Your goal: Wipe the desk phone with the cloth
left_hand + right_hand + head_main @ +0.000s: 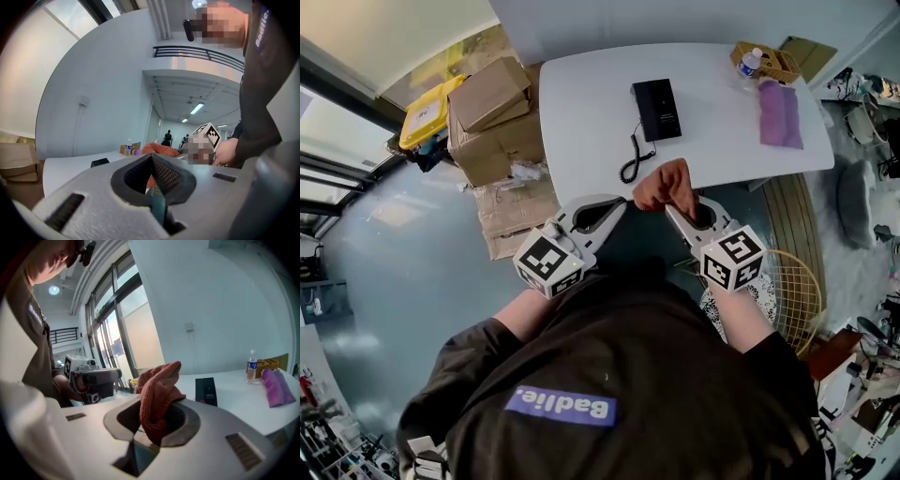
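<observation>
Rust-red cloth (666,185) pinched in right gripper (678,211); left gripper (617,204) closed alongside.

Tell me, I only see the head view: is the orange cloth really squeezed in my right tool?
Observer: Yes. The right gripper view shows the right tool shut on the cloth, which bunches up above the jaws.
Operator: Is my left tool grabbing it too?
Observer: No. In the left gripper view the left tool has its jaws together with nothing between them; the cloth shows beyond its tips.
Operator: Is anybody else around?
Observer: Yes. The left gripper view shows a few people standing far off in the background.
</observation>
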